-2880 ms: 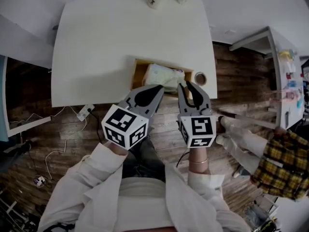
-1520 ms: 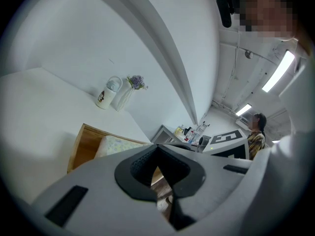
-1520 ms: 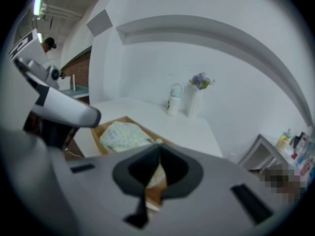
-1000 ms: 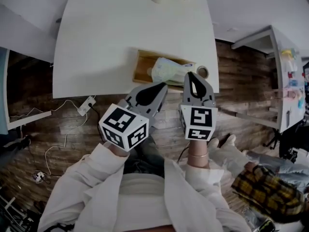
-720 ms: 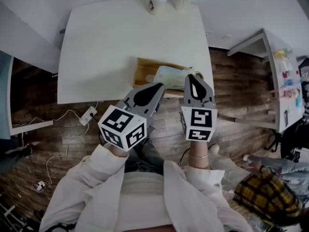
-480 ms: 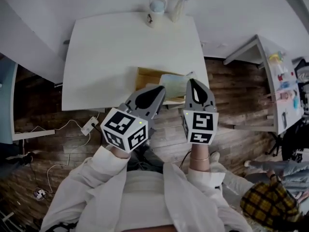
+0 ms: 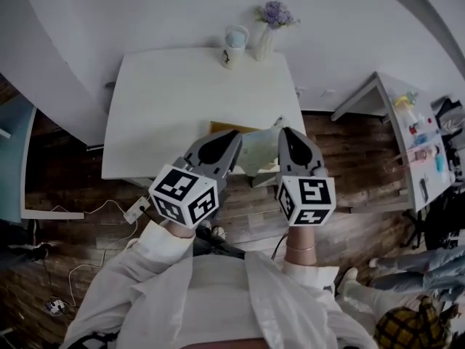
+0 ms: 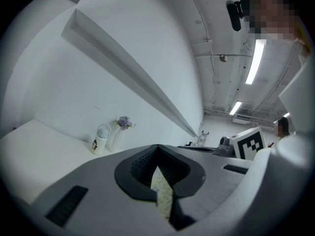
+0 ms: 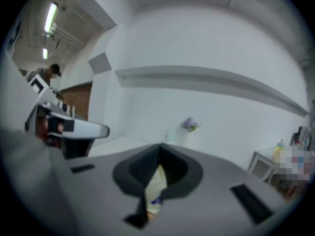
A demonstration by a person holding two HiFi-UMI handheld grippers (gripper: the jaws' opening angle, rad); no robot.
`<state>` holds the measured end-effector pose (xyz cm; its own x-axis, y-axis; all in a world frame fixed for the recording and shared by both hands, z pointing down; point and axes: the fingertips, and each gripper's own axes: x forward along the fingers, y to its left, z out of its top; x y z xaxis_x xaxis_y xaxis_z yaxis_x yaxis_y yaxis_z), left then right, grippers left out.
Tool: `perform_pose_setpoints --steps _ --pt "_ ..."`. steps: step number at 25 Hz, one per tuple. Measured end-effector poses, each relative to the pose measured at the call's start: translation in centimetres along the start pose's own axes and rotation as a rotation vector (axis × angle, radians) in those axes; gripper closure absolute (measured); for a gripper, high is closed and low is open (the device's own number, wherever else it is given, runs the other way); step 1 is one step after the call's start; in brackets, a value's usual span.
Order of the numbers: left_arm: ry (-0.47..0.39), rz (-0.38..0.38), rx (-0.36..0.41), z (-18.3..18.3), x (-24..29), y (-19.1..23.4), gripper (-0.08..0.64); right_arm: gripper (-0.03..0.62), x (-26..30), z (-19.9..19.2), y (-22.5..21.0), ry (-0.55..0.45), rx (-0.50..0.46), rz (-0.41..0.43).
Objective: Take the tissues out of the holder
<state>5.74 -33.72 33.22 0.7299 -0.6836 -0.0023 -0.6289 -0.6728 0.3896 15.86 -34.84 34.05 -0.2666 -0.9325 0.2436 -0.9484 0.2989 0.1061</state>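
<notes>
The left hand-held gripper (image 7: pixel 224 144) and the right hand-held gripper (image 7: pixel 292 142) are raised side by side over the near edge of the white bench (image 7: pixel 167 107). The pack of tissues (image 7: pixel 258 151) hangs between them.

In the left gripper view, the left hand-held gripper (image 8: pixel 158 163) has its jaws closed down on a thin edge of the pack (image 8: pixel 162 195), with only the pale, printed wrapper showing in the gap. In the right gripper view, the right hand-held gripper (image 9: pixel 160 161) is likewise clamped on the pack (image 9: pixel 155 188), which fills the narrow slit between its jaws.

From the head view, the pack is up in the air, and it overlaps the near side of the wooden holder (image 7: pixel 218 128). Only a brown strip of the holder shows on the bench behind the left jaws. Whether the pack is fully clear of the holder cannot be made out.

At the far edge of the bench, a mug (image 7: pixel 232 47) stands just beside a vase (image 7: pixel 266 35) of purple flowers, well apart from the holder. A long shelf (image 8: pixel 128 68) runs along the white wall behind them. A power strip (image 7: pixel 135 209) lies on the wood floor (image 7: pixel 65 195) under the bench's near edge.
</notes>
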Motion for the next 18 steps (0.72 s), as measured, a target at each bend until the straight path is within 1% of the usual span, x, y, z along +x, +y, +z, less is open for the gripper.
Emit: perform_pose_setpoints --steps 2,3,6,12,15,18 --pt "-0.013 0.008 -0.001 0.4 -0.3 0.1 0.540 0.580 -0.5 1.3 0.6 -0.041 0.037 0.032" --pt "-0.023 0.014 -0.005 0.7 -0.4 0.3 0.540 0.580 -0.8 1.9 0.9 -0.062 0.041 0.043" --pt "-0.055 0.030 -0.010 1.9 -0.7 1.1 0.540 0.580 -1.2 3.3 1.7 -0.105 0.008 0.055" --pt "-0.093 0.048 0.007 3.6 -0.9 1.8 0.540 0.580 -1.8 4.3 2.4 -0.134 -0.017 0.061" --pt "-0.098 0.048 0.003 3.7 -0.8 1.9 0.540 0.580 -1.9 4.5 2.4 -0.136 -0.034 0.050" --pt "-0.093 0.042 0.005 3.5 -0.5 1.6 0.540 0.580 -2.0 4.5 2.3 -0.138 -0.027 0.045"
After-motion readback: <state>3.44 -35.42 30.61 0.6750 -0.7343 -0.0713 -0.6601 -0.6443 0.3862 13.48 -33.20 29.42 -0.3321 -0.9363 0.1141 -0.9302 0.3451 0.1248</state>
